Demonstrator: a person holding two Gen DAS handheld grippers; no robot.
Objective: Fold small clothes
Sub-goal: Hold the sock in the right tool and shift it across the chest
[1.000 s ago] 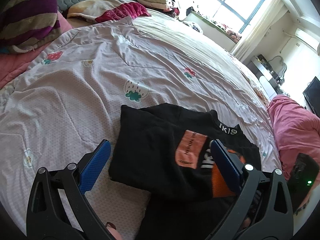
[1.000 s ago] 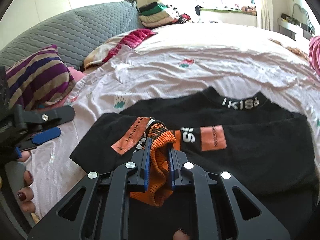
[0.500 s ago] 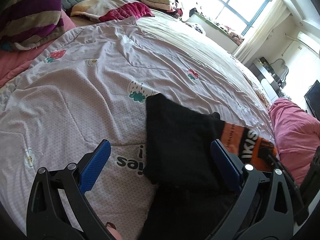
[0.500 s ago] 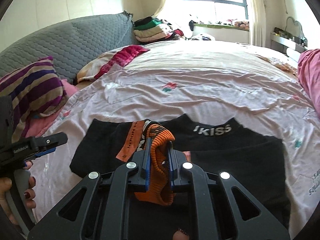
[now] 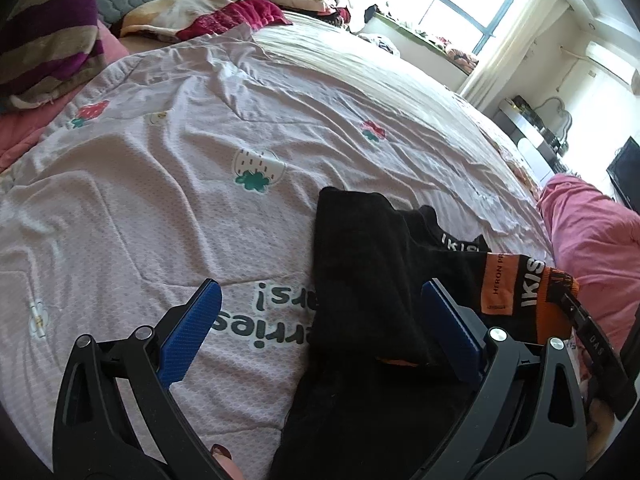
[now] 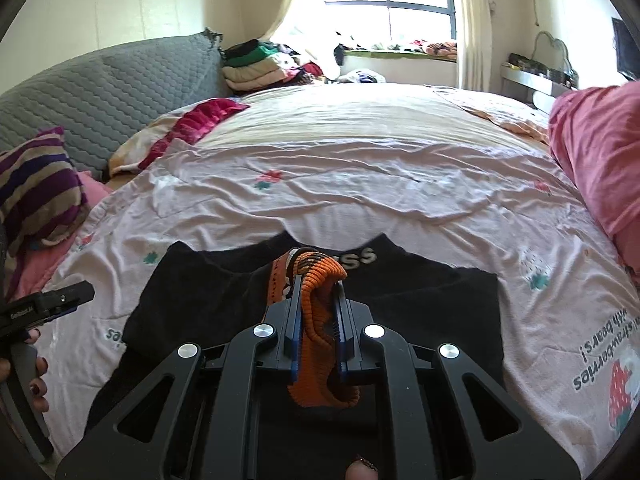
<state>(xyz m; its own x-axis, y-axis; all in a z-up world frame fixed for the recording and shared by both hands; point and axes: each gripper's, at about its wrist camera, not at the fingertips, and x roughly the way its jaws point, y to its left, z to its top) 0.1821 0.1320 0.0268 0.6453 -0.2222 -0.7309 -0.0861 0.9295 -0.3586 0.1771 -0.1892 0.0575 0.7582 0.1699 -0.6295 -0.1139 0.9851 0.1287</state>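
A small black sweater (image 5: pixel 372 280) (image 6: pixel 420 292) with orange patches and white lettering lies on the pale pink bedspread (image 5: pixel 160 184) (image 6: pixel 360 184). Its left sleeve is drawn across the body toward the right. My right gripper (image 6: pixel 318 284) is shut on the sleeve's orange ribbed cuff (image 6: pixel 316 320), held just above the sweater's neckline; the cuff (image 5: pixel 556 280) also shows at the right of the left wrist view. My left gripper (image 5: pixel 320 312) hovers open over the sweater's left folded edge, with nothing pinched between its blue pads (image 5: pixel 192 332).
A striped purple pillow (image 6: pixel 36 188) and grey quilted headboard (image 6: pixel 120 84) lie at the left. Folded clothes (image 6: pixel 256 64) are stacked at the far end by the window. A pink blanket (image 6: pixel 600 152) is heaped at the right. A hand (image 6: pixel 36 376) grips the left tool.
My right gripper has carried the orange cuff to the right, dragging the sleeve over the sweater's front and uncovering bedspread print at the left. The left gripper has barely moved and stays open.
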